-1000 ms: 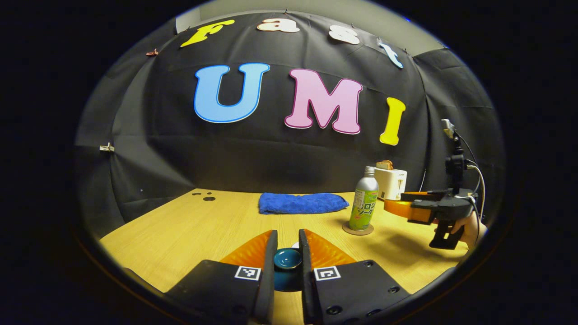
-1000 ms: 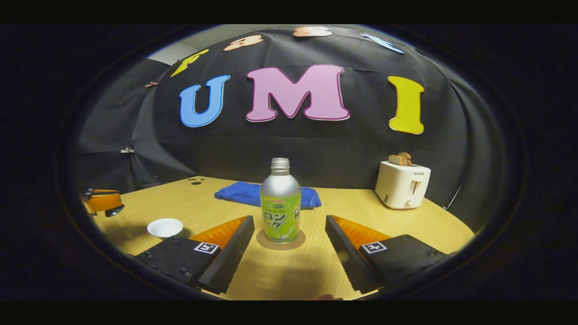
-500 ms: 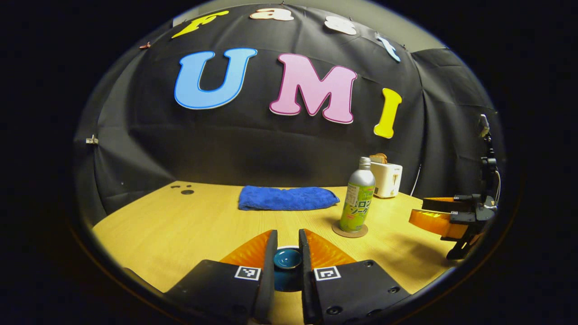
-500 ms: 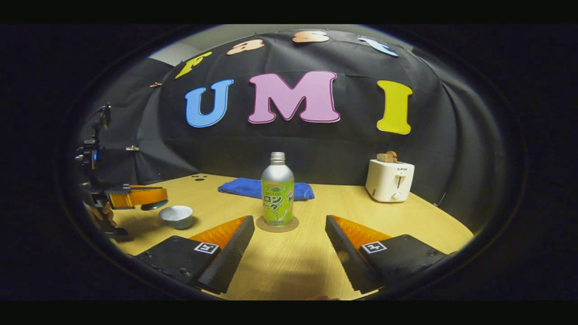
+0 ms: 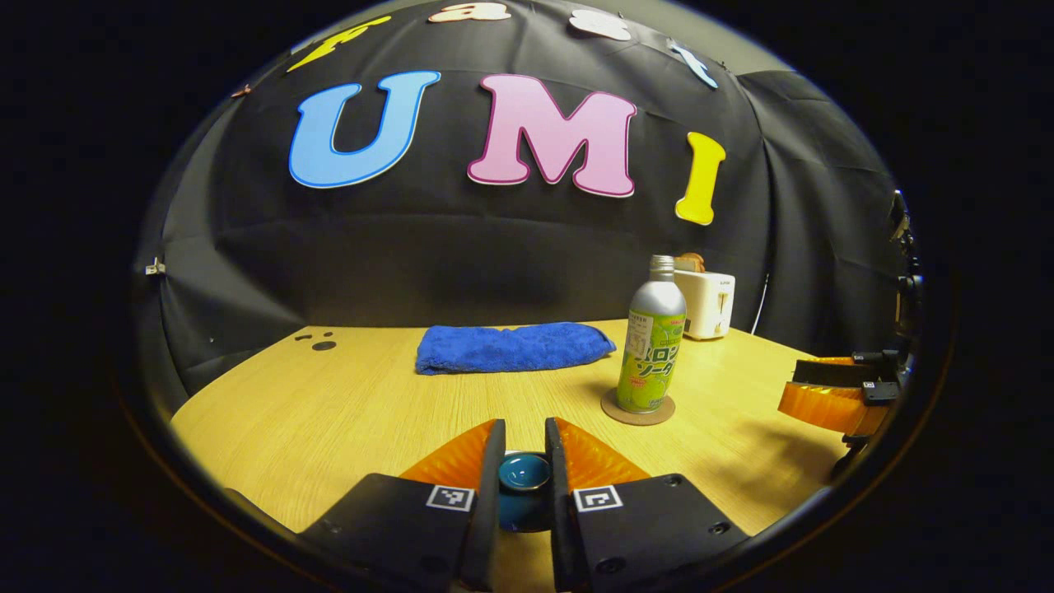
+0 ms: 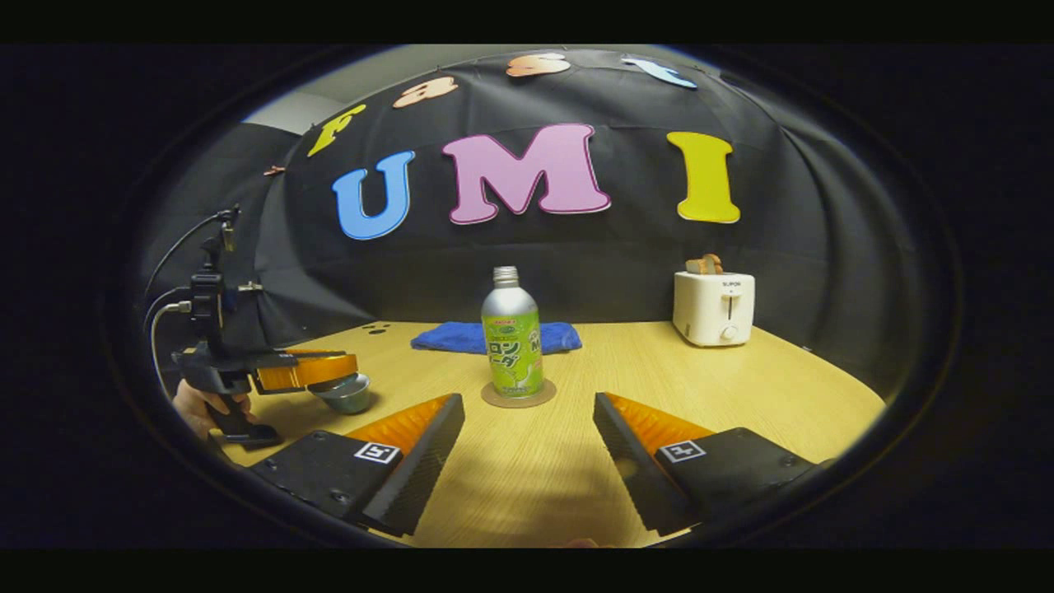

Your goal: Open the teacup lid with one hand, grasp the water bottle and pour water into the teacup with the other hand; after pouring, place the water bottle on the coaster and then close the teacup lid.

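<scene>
The silver and green water bottle [image 5: 650, 346] [image 6: 512, 338] stands upright on the round coaster [image 5: 637, 409] [image 6: 519, 395] mid-table. My left gripper [image 5: 524, 428] is shut on the knob of the blue teacup lid [image 5: 524, 475]. In the right gripper view that left gripper [image 6: 329, 371] holds the lid right over the pale teacup [image 6: 347, 397]; I cannot tell whether lid and cup touch. My right gripper [image 6: 528, 403] is open, well short of the bottle, with nothing between its fingers. It appears in the left gripper view at the far right [image 5: 823, 395].
A blue towel [image 5: 510, 347] [image 6: 494, 336] lies at the back of the wooden table [image 6: 741, 387]. A white toaster [image 6: 713, 306] [image 5: 708, 303] with bread stands back right. A hand [image 6: 193, 408] holds the left gripper's grip.
My left gripper carried the lid across and down to just over the teacup. My right gripper, still open, drew back from the bottle, which stayed on the coaster.
</scene>
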The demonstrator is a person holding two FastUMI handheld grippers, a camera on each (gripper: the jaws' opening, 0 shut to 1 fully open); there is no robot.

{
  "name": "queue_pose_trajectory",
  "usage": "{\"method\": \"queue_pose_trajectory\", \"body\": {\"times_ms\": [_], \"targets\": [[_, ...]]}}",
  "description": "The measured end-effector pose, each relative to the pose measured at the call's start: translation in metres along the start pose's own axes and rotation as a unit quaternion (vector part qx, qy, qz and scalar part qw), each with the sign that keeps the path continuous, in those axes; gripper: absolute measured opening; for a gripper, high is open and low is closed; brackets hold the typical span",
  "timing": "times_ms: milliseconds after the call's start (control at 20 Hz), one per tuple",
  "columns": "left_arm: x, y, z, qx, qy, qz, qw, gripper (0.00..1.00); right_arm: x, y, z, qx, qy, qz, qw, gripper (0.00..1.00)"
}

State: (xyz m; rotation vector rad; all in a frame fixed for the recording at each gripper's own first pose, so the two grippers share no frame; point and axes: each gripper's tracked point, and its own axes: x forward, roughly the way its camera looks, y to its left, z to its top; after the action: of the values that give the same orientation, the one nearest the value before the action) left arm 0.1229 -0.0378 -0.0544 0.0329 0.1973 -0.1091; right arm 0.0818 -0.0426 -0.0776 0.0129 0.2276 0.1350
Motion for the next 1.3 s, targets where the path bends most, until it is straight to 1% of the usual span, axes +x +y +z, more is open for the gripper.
{"method": "queue_pose_trajectory", "body": {"times_ms": [150, 200, 250, 300, 500, 700, 800, 900, 950, 1050, 1100, 1150, 1300], "targets": [[0.006, -0.001, -0.005, 0.000, 0.010, 0.003, 1.000, 0.30, -0.001, 0.004, -0.005, 0.010, 0.006, 0.011, 1.000, 0.99], [0.007, -0.001, -0.007, 0.000, 0.012, 0.004, 1.000, 0.34, -0.001, 0.005, -0.007, 0.011, 0.007, 0.014, 1.000, 0.99], [0.008, 0.000, -0.008, 0.001, 0.015, 0.008, 1.000, 0.34, -0.001, 0.005, -0.007, 0.010, 0.009, 0.013, 1.000, 0.99], [0.008, 0.000, -0.009, 0.003, 0.017, 0.010, 1.000, 0.30, -0.002, 0.004, -0.009, 0.008, 0.010, 0.013, 1.000, 1.00], [0.010, 0.003, -0.011, 0.004, 0.018, 0.022, 1.000, 0.32, -0.003, 0.001, -0.010, 0.009, 0.008, 0.012, 1.000, 1.00], [0.012, 0.003, -0.011, 0.004, 0.018, 0.023, 1.000, 0.33, -0.004, 0.001, -0.009, 0.007, 0.008, 0.011, 1.000, 1.00], [0.011, 0.004, -0.009, 0.005, 0.015, 0.027, 1.000, 0.35, -0.004, 0.004, -0.008, 0.007, 0.007, 0.014, 1.000, 1.00], [0.009, 0.005, -0.001, 0.004, 0.003, 0.024, 1.000, 0.39, -0.004, 0.007, -0.006, 0.007, 0.003, 0.015, 1.000, 0.99], [0.007, 0.004, 0.002, 0.006, 0.000, 0.024, 1.000, 0.51, -0.005, 0.007, -0.005, 0.005, 0.003, 0.015, 1.000, 1.00], [-0.001, 0.005, 0.006, 0.009, -0.008, 0.028, 1.000, 0.80, -0.006, 0.009, -0.004, 0.000, 0.002, 0.014, 1.000, 1.00], [-0.004, 0.005, 0.010, 0.005, -0.016, 0.029, 0.999, 0.90, -0.006, 0.011, -0.002, -0.001, 0.001, 0.015, 1.000, 1.00], [-0.009, 0.005, 0.016, 0.000, -0.025, 0.031, 0.999, 0.98, -0.008, 0.012, 0.001, -0.001, -0.002, 0.016, 1.000, 1.00], [-0.028, 0.006, 0.032, -0.007, -0.054, 0.036, 0.998, 0.98, -0.013, 0.012, 0.012, -0.005, -0.011, 0.005, 1.000, 0.99]]}}
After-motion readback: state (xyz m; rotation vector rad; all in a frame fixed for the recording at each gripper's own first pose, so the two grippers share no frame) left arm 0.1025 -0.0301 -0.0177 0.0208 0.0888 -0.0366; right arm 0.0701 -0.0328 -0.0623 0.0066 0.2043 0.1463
